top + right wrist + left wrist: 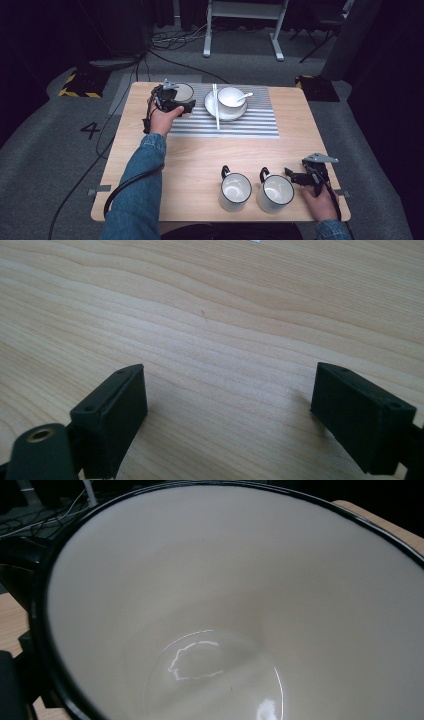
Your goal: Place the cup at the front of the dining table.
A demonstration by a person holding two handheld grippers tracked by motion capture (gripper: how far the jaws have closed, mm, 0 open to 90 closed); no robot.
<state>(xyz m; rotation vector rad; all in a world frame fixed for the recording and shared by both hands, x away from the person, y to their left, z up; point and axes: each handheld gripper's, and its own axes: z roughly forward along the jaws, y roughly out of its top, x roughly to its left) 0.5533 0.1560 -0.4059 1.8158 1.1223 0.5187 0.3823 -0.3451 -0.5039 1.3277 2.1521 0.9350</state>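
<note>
A white mug with a black rim (pixel 184 91) stands at the far left end of the striped placemat (pixel 250 125). My left gripper (pixel 183 104) is shut on its near wall. In the left gripper view the mug's glossy white inside (pixel 235 605) sits right against the camera, with one black jaw showing at the left edge. Two more white mugs, one on the left (pixel 235 190) and one on the right (pixel 275 193), stand near the table's front edge with their handles pointing away. My right gripper (pixel 298 177) (pixel 230 405) rests open on bare wood just right of them, holding nothing.
On the mat a white bowl with a spoon (pixel 231 97) sits on a plate (pixel 214 109), and chopsticks (pixel 216 107) lie across the plate's left side. The wooden table (pixel 200 150) has bare wood between mat and front mugs. A desk frame (pixel 245 25) stands beyond.
</note>
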